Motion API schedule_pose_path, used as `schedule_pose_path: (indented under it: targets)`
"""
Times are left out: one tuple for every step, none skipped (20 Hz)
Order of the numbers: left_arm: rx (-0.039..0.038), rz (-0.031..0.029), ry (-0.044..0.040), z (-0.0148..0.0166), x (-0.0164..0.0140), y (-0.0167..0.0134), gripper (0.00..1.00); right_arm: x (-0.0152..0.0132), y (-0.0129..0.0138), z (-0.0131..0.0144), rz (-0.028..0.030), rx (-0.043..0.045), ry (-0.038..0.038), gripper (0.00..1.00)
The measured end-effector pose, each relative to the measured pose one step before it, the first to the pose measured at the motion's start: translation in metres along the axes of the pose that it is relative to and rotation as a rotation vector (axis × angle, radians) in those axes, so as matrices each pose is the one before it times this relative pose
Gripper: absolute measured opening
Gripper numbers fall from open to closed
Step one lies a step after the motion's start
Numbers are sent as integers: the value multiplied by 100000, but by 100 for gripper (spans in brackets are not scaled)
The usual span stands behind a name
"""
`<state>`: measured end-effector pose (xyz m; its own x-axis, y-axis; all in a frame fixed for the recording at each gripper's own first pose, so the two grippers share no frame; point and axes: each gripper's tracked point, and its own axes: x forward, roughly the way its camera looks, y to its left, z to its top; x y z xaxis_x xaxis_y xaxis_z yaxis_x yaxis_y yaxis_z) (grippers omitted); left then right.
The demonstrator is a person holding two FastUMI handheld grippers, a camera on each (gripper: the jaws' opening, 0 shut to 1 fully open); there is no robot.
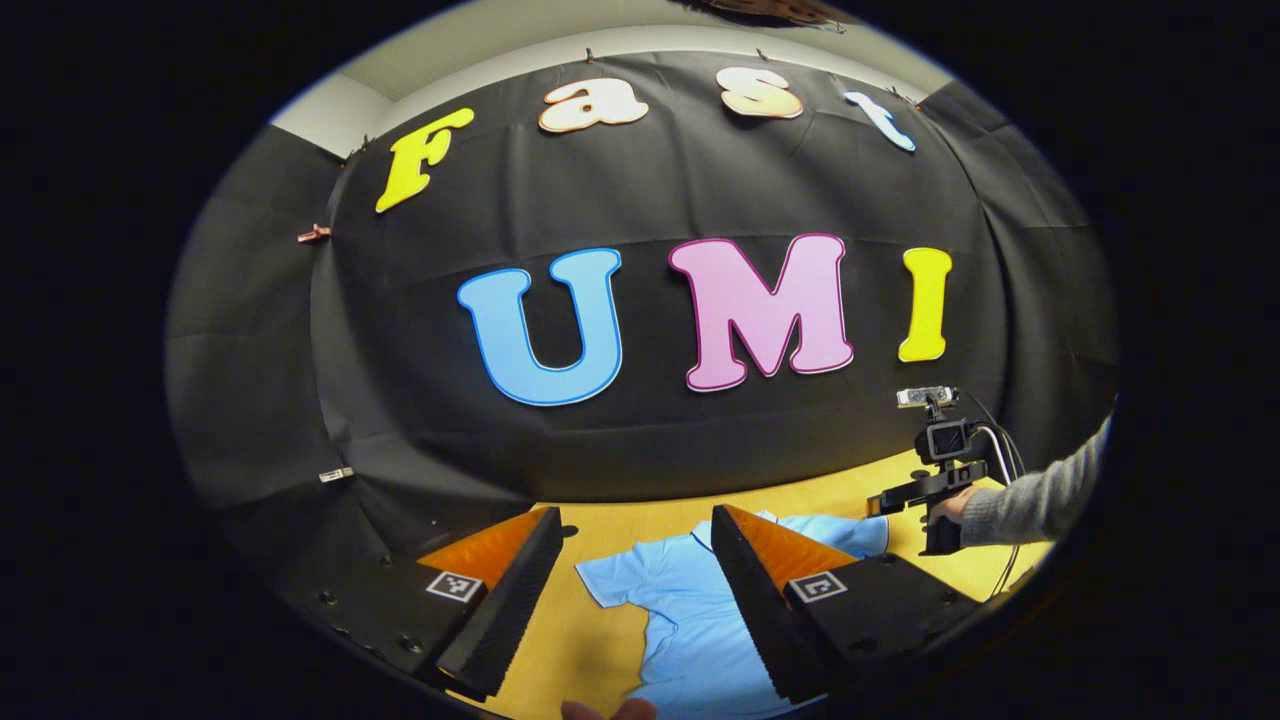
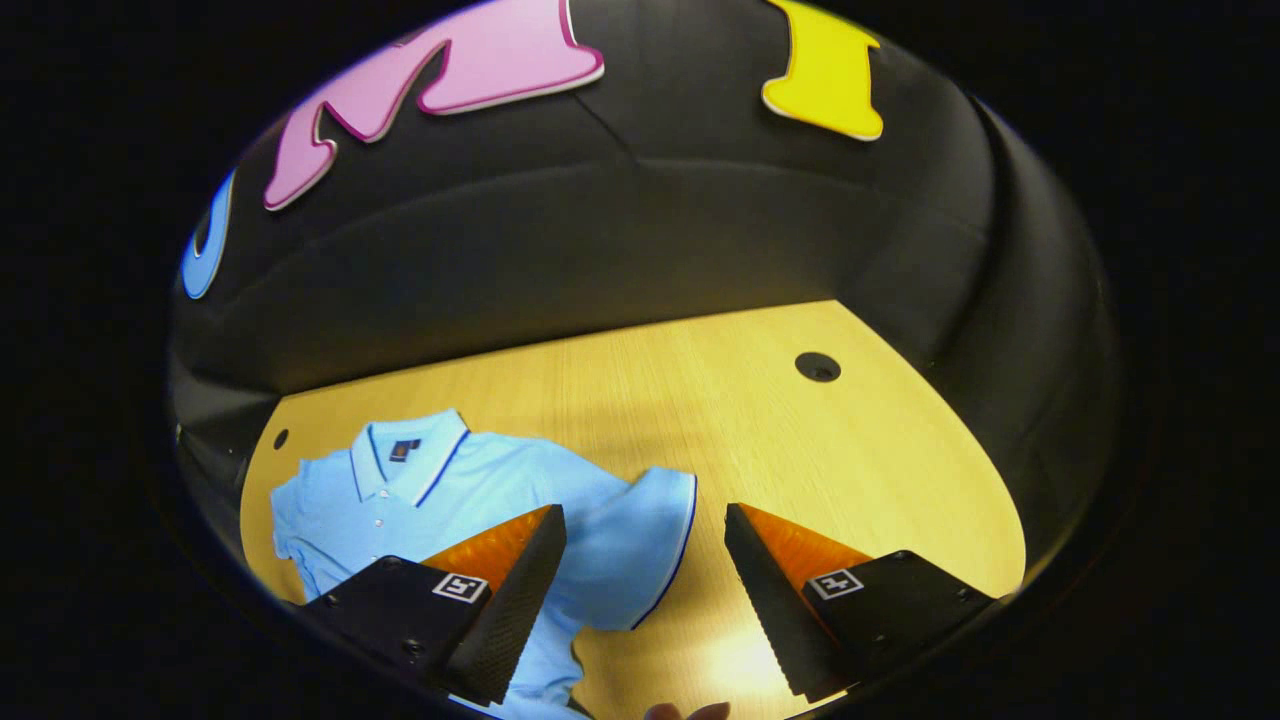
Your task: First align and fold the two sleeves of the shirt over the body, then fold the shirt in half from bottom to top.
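While the light-blue short-sleeved polo shirt [image 2: 480, 500] lies flat on the yellow wooden table [image 2: 850, 450], both grippers [image 1: 640, 600] [image 2: 645, 600] hover spread apart, unladen; bare tabletop surrounds its right sleeve [image 2: 645, 560].

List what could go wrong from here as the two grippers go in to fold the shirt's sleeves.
1. The right gripper is open with the sleeve hem between its fingers; the sleeve lies flat on the table, so the fingers may well skid over the cloth or catch only one layer.
2. The left gripper is open over the shirt near its other sleeve; uneven pulls could drag the shirt askew.
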<state>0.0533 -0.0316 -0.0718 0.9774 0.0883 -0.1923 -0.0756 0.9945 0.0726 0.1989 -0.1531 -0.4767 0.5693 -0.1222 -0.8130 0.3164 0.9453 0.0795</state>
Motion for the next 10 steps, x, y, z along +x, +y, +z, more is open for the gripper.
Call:
schedule_pose_path:
  targets:
    - [-249, 424, 784, -291, 25, 61, 95, 1049, -246, -593, -781, 67, 1705, 100]
    - [-451, 356, 707, -130, 158, -57, 95, 874, -124, -501, -525, -74, 1426, 100]
    - [-407, 319, 706, -422, 83, -105, 95, 784, -92, -485, -512, 8, 1433, 99]
    - [-289, 381, 614, -177, 39, -88, 95, 747, -20, -502, -621, -170, 1409, 100]
    - [-194, 230, 576, -230, 13, -71, 95, 566, -18, -510, -206, -260, 1447, 100]
    - [-175, 167, 523, -100, 76, -119, 95, 379, -61, -342, -306, -331, 1102, 99]
    - [-25, 196, 440, -267, -16, -15, 95, 382, -79, -322, -508, -596, 899, 99]
    - [88, 354, 444, -7, -40, 43, 95, 341, -31, -370, -615, -929, 883, 99]
    - [-34, 210, 373, -118, -58, -12, 95, -19, -55, 73, -757, -1308, -512, 99]
    - [-97, 172, 300, -14, -24, -7, 95, 328, 91, 20, 33, -979, -288, 100]
